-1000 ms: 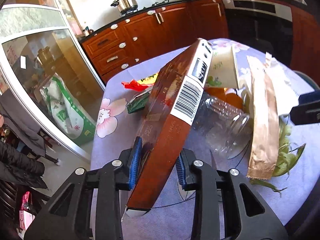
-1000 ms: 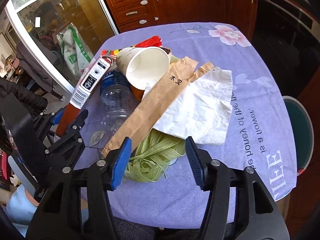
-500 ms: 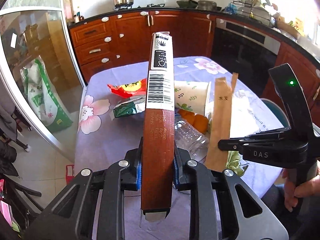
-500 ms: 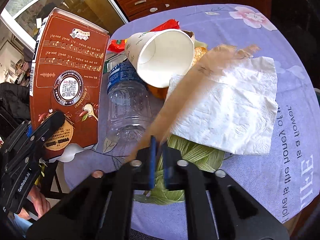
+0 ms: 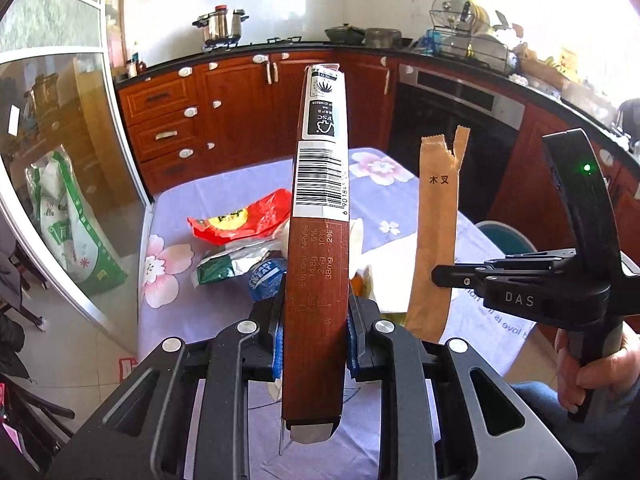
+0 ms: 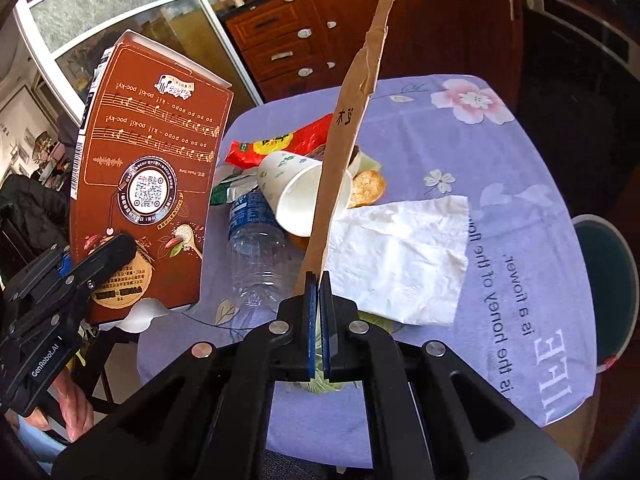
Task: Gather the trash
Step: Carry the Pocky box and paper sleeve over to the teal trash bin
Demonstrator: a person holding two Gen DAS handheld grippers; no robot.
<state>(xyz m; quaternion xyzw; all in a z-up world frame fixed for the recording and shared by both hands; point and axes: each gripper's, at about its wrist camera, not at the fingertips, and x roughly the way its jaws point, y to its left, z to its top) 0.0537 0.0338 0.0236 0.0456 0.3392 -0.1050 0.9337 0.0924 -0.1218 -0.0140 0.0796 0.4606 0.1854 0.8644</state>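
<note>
My left gripper (image 5: 314,338) clamps the brown box (image 5: 318,248) upright — right gripper (image 6: 319,308) pinches the paper sleeve (image 6: 344,140), both long axes vertical.

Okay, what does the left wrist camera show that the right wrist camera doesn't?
Only the left wrist view shows the stovetop pot, the dish rack and the box's barcode edge. Only the right wrist view shows the white napkin, the paper cup, the clear bottle and the box's QR face. Both show the brown box clamped in the left gripper, the paper sleeve pinched in the right gripper, and the red wrapper.
</note>
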